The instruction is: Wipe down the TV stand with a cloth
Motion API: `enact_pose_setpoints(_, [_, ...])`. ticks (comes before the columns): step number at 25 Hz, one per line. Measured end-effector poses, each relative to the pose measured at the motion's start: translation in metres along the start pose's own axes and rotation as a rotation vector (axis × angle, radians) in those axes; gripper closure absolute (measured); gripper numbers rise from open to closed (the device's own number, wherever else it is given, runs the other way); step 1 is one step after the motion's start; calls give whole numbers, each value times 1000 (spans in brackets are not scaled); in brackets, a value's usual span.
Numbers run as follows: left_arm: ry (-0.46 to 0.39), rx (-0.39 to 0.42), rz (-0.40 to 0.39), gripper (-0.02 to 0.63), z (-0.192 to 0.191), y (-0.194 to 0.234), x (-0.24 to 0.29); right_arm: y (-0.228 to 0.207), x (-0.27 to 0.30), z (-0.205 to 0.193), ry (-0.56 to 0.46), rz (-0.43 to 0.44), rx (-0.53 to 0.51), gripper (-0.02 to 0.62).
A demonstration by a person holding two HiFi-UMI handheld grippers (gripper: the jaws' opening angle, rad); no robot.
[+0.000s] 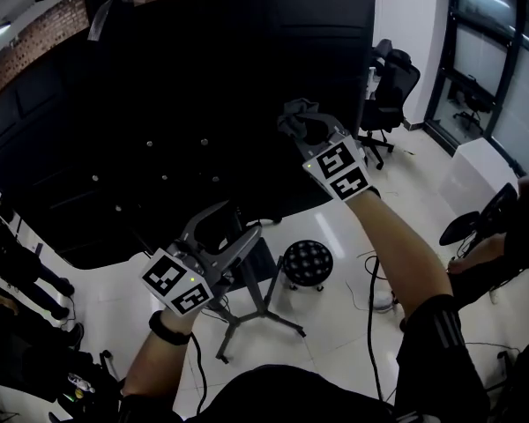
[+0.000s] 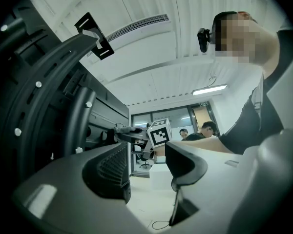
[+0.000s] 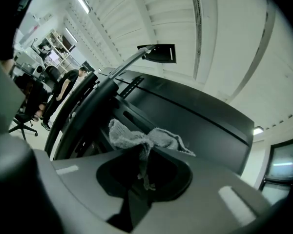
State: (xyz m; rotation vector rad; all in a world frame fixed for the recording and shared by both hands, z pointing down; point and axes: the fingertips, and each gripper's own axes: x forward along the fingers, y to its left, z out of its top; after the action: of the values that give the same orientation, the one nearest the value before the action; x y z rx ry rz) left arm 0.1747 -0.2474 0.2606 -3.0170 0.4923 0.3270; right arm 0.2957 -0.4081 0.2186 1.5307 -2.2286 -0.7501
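The TV stand carries a big black panel (image 1: 203, 104), seen from its back, on a grey pole with splayed legs (image 1: 263, 311). My right gripper (image 1: 301, 127) is raised against the panel's right part and is shut on a crumpled grey cloth (image 1: 296, 113). In the right gripper view the cloth (image 3: 136, 138) is pinched between the jaws of the right gripper (image 3: 142, 156), with the black panel (image 3: 195, 116) just behind it. My left gripper (image 1: 229, 229) hangs lower, by the pole, open and holding nothing. In the left gripper view the left gripper (image 2: 146, 168) shows a clear gap, with the stand's black frame (image 2: 49, 96) at its left.
A round black stool (image 1: 307, 263) stands on the white floor beside the stand's legs. A black office chair (image 1: 392, 91) is at the back right. A seated person (image 1: 498, 249) is at the right edge, and cables (image 1: 370, 289) trail over the floor.
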Motion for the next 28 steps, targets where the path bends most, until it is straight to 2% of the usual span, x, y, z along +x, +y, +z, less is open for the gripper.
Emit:
enact_pose_setpoints(4, [-5,0,-12,337,-3,-6,15,-20,-9,-15,28,-37,18,549])
enact_pose_setpoints(7, [-12,-5,-12,337,-3,-8,20,-20,-20,-5,-17,-36,39,549])
enact_pose_setpoints(13, [-24,-11,23,337,-4,-4,12,34,-22,41,-160,134,92,549])
enact_pose_setpoints(19, [-22,-6,81,337,-5,2,-5,95,3,53,-192,274,127,549])
enact_pose_setpoints(23, [-7,-2,113,337,-9,8,-17,112,25,35,-146,302,145,549])
enact_pose_setpoints(28, [9,-10,132,337,-17,15,-24,112,30,17,-130,297,162,549])
